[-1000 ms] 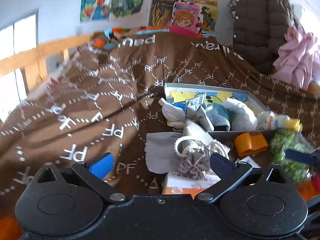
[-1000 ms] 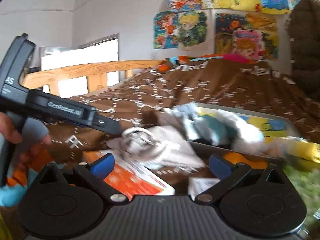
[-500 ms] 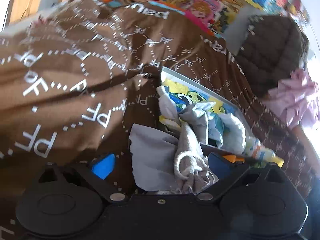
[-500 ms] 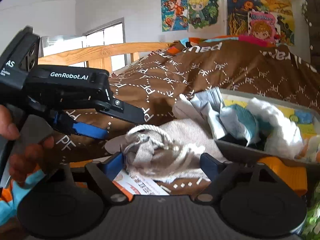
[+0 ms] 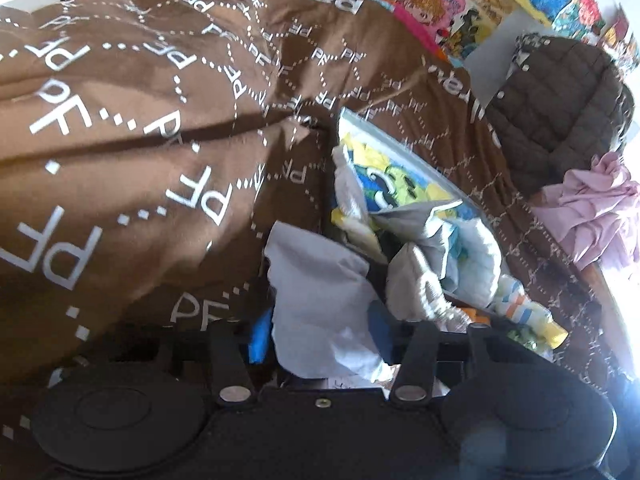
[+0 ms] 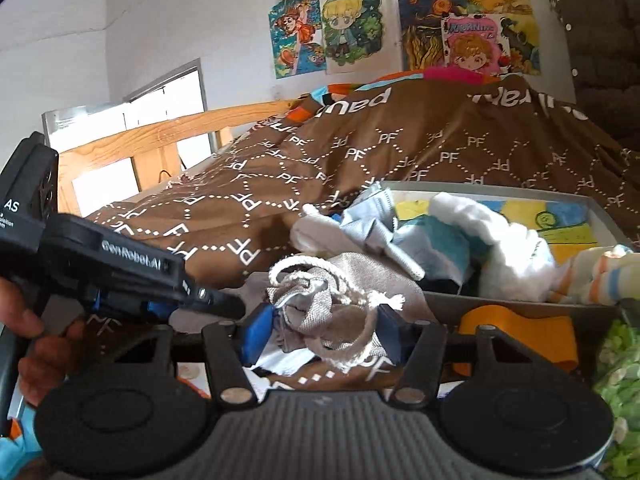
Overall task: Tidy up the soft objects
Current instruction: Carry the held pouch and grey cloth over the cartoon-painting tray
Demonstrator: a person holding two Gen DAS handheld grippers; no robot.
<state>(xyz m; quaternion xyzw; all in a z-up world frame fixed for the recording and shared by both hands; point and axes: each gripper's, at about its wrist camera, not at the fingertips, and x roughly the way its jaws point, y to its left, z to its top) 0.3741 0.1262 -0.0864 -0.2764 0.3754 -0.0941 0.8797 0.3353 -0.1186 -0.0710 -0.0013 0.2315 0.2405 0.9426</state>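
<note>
White wall [image 6: 120, 40] with cartoon posters [image 6: 348, 28], wooden bedrail [image 6: 160, 136], bright window [image 6: 168, 88]

A bed covered in a brown blanket [image 6: 400, 152] printed with white letters carries everything. On it sits a shallow grey tray [image 6: 600, 216] heaped with soft cloths, a grey drawstring pouch [image 6: 320, 300] just in front.

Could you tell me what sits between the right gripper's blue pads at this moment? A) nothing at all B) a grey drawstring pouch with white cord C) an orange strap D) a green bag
B: in the right wrist view the grey drawstring pouch with its white cord fills the gap of the right gripper, whose jaws have just been closing on it.
</note>
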